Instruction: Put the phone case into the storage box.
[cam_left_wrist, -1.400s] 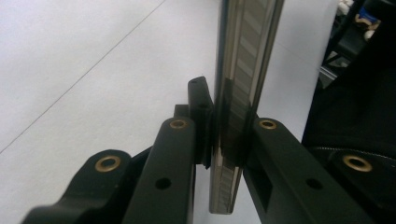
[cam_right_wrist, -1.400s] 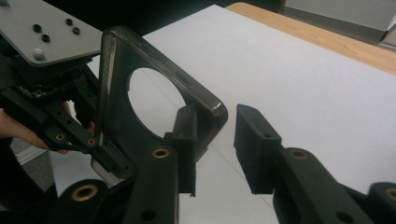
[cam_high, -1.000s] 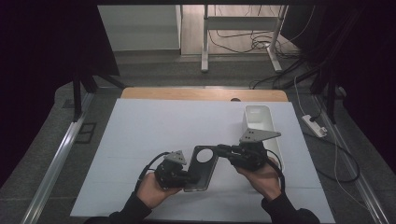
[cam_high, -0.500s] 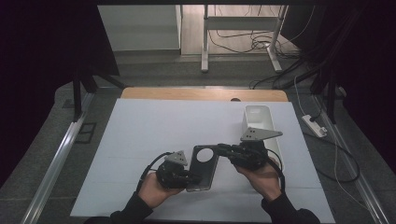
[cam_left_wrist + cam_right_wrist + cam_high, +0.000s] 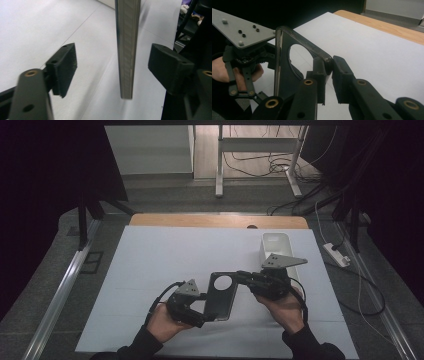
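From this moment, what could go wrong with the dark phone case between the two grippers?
1. The left gripper has just been opening; its fingers stand clear of the phone case, so the case hangs on one grip.
2. The right gripper pinches just one corner, so the case may swing or slip down to the white table.

No legible text, labels, brands, numbers or signs in any view, dark phone case [image 5: 220, 296] unmarked, white surface [image 5: 165, 265] plain, grey plate on the left tongs [image 5: 239, 30] bearing screw holes alone
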`<state>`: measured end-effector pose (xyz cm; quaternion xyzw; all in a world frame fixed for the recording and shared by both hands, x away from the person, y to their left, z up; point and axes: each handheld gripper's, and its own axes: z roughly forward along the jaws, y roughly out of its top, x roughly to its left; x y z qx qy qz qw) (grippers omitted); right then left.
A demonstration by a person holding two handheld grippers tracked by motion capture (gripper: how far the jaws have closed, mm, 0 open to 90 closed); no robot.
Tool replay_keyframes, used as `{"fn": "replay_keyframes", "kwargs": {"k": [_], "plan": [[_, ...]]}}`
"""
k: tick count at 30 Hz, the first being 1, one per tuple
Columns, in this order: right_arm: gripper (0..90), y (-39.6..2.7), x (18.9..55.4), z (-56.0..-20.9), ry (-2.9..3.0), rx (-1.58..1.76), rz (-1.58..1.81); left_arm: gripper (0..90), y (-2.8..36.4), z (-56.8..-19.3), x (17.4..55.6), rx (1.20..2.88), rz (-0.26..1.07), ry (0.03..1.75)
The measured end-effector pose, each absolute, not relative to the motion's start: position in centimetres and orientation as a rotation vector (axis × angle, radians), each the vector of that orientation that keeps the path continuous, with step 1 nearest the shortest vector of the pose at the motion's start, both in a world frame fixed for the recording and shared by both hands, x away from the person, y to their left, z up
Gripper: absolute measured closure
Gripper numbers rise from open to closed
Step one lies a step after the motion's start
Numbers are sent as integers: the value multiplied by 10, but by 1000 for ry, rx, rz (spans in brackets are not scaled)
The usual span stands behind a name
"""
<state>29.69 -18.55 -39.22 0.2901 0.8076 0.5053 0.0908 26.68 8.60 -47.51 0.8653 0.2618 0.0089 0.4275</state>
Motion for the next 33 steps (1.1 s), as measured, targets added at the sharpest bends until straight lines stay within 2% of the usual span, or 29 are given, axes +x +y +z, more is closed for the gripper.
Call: {"fn": "replay_keyframes", "kwargs": {"k": [7,9,16,33], "plan": [[801,-190,300,-390,2382,877,1479,150,95,-471,264,2150,21,673],[801,-192,301,-391,2379,881,1481,103,97,-471,263,2149,27,675],[801,-196,305,-386,2358,888,1476,35,111,-473,258,2135,84,717],[801,-207,319,-373,2326,901,1478,0,150,-483,240,2104,191,800]]}}
